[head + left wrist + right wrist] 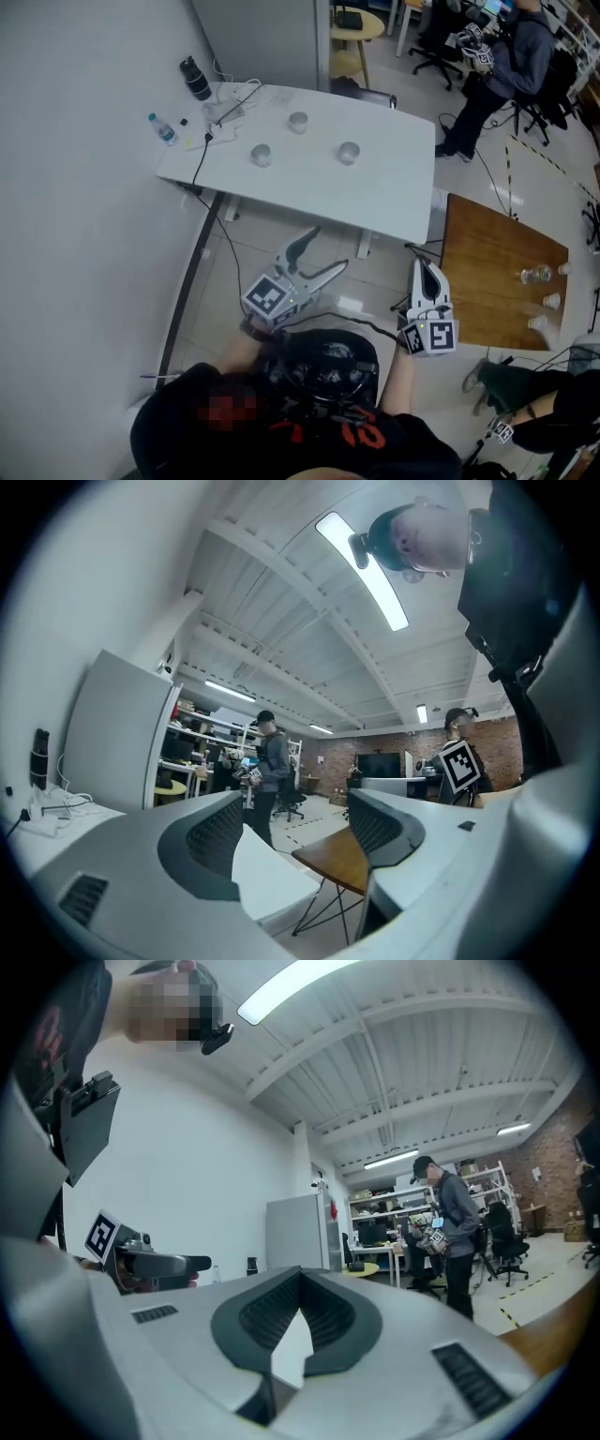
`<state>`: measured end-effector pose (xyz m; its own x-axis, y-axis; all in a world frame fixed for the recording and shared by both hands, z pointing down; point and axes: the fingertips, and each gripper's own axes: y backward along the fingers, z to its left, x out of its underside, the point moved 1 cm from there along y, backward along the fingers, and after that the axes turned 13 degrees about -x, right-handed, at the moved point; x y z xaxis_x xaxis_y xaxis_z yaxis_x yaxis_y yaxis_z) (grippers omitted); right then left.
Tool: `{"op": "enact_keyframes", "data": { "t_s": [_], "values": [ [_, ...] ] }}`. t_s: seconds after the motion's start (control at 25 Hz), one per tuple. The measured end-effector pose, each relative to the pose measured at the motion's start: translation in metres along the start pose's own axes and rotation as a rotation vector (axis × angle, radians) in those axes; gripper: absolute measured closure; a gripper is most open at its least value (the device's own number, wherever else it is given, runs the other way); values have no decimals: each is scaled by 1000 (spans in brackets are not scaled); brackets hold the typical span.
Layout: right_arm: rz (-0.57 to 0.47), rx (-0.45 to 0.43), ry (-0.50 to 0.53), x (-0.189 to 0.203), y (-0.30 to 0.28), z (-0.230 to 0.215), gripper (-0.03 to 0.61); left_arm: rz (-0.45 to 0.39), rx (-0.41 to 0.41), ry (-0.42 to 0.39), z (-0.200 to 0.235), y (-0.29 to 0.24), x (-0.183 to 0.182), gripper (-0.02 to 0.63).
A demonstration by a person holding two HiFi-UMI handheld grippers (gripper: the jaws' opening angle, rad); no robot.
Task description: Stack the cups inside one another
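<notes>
**White table (394,187) carries three unstacked cups (349,152); both grippers empty, short of it**

Translucent and upright, the cups stand apart from one another on the tabletop, none inside another. The far cup (298,122) sits toward the back edge. The left cup (261,155) and the right cup (349,152) sit nearer the person, so the three form a loose triangle. At the table's far left corner are a black flask (196,79), a small water bottle (162,129) with a blue cap, and a white power strip (228,114) whose cable trails off the edge.

The left gripper (326,251) is held over the floor in front of the table, well apart from the cups, with its jaws spread wide. From its own camera, the left gripper (300,832) has nothing between its jaws. Only a corner of the white table (272,878) and a wooden table (336,855) show in the gap.

The right gripper (427,270) is to its right, also over the floor, near the wooden table's corner. Seen from its own camera, the right gripper (300,1283) has its ribbed pads meeting, with nothing held.

The wooden table (497,253) stands right of the white one and bears a few small white cups (553,301) and a clear bottle (532,275). A person in a grey top (511,66) stands in the background beyond both tables.
</notes>
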<state>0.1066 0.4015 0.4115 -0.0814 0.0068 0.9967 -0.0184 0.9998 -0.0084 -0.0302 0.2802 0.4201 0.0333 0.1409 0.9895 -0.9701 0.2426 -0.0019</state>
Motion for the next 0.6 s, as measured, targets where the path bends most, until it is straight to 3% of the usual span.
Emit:
{"op": "enact_keyframes", "data": {
  "t_s": [0.28,0.6],
  "values": [
    [-44,-107,-8,-18,-69,-45,572,-48,-102,-23,45,-46,-23,267],
    [-60,-180,-21,-21,-117,-69,572,-36,-160,-36,80,-78,-34,267]
  ]
}}
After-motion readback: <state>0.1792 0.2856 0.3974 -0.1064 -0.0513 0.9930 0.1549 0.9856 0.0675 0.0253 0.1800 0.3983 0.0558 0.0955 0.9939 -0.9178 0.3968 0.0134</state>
